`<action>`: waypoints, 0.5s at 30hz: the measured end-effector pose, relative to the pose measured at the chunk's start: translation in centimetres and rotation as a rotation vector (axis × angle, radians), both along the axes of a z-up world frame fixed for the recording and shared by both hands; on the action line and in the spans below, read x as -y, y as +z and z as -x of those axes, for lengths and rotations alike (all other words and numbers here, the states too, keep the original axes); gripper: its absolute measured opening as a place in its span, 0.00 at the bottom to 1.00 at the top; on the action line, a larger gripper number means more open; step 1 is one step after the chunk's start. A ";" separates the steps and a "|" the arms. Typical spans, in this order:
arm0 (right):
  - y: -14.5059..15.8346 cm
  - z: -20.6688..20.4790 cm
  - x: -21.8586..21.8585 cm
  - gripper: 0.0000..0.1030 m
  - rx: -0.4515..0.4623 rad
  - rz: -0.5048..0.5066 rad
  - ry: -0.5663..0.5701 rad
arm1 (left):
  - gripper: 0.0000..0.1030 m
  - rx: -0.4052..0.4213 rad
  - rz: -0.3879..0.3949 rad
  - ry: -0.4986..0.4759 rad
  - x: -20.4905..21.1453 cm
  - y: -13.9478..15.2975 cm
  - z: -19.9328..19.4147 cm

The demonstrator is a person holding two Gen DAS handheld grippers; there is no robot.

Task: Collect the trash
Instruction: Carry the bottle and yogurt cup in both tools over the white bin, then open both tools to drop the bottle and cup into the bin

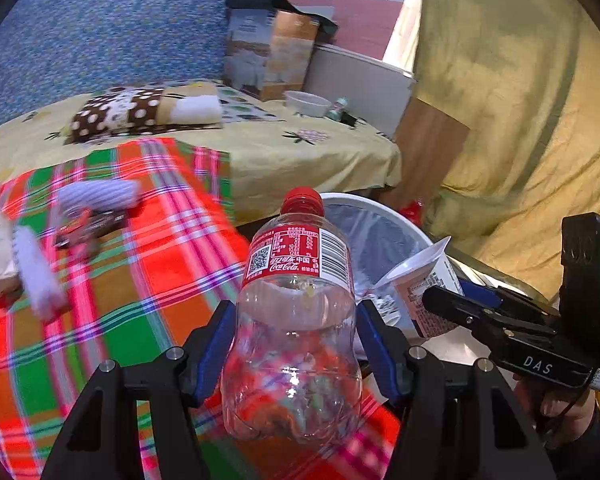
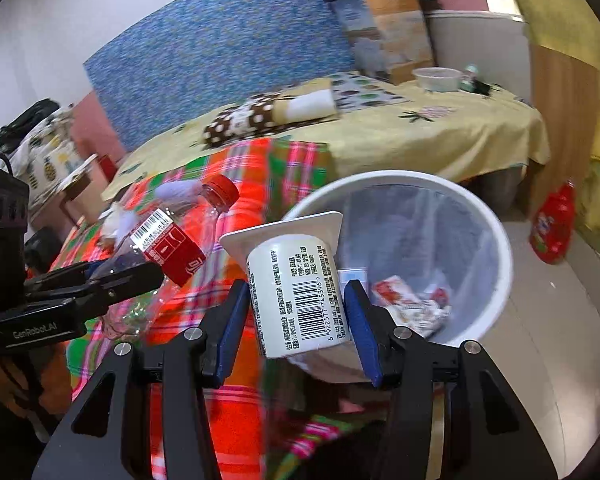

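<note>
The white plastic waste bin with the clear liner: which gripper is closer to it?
Right. The right gripper, holding a white yogurt cup, is at the white plastic waste bin's rim; the left gripper, holding a clear cola bottle, is back over the plaid blanket.

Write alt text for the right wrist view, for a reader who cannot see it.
The right gripper clamps a white yogurt cup just short of a white trash bin with wrappers inside. At left, the left gripper holds an empty cola bottle above a bright plaid blanket.
</note>
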State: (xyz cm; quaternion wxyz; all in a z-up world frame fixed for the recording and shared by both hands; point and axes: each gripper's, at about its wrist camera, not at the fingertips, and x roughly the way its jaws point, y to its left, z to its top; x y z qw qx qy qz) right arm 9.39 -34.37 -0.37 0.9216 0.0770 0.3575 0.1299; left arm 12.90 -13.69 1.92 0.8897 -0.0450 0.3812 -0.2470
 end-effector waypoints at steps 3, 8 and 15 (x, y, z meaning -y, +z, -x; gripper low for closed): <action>-0.2 -0.1 0.9 0.50 -0.005 0.006 -0.033 | 0.60 -0.002 -0.002 -0.030 1.6 -0.2 -0.7; -0.6 -0.5 2.1 0.50 -0.019 0.013 -0.082 | 0.60 -0.014 -0.004 -0.069 4.1 -0.8 -2.0; -1.1 -1.1 3.2 0.50 -0.044 0.033 -0.117 | 0.60 -0.038 -0.012 -0.103 6.4 -1.7 -3.4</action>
